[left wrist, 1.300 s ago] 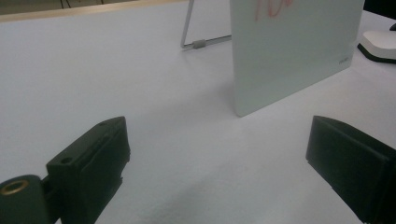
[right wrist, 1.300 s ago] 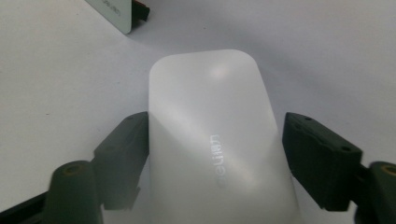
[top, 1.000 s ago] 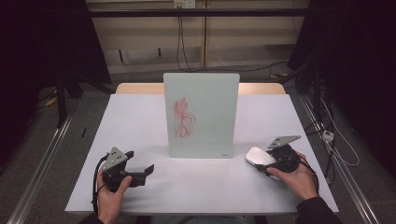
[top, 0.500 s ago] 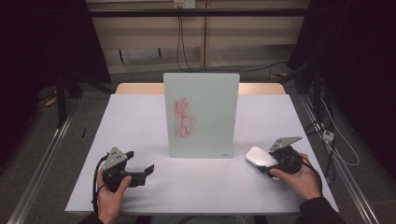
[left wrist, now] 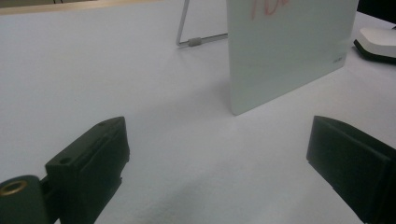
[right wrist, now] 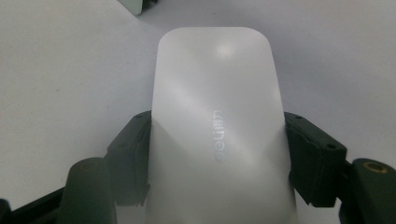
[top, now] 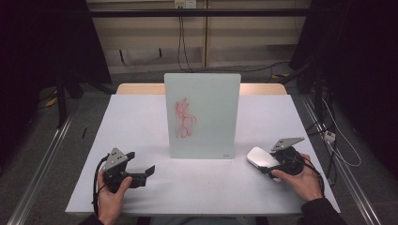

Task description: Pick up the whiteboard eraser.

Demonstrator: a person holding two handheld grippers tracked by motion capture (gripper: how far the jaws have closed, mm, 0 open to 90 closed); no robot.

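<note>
Near the counter's [top: 141, 122] right edge, the right hand-held gripper [top: 272, 165] clamps a smooth white plastic eraser [right wrist: 219, 135]; its slick shell could slip free or bump the upright frosted glass board [top: 202, 115]. Left hand-held gripper [top: 141, 174] rests wide, empty.

White eraser [top: 261, 157] clamped in right tool [top: 274, 164]; upright whiteboard [top: 202, 115] mid-worktop, red scribble [top: 184, 118] on face.
</note>
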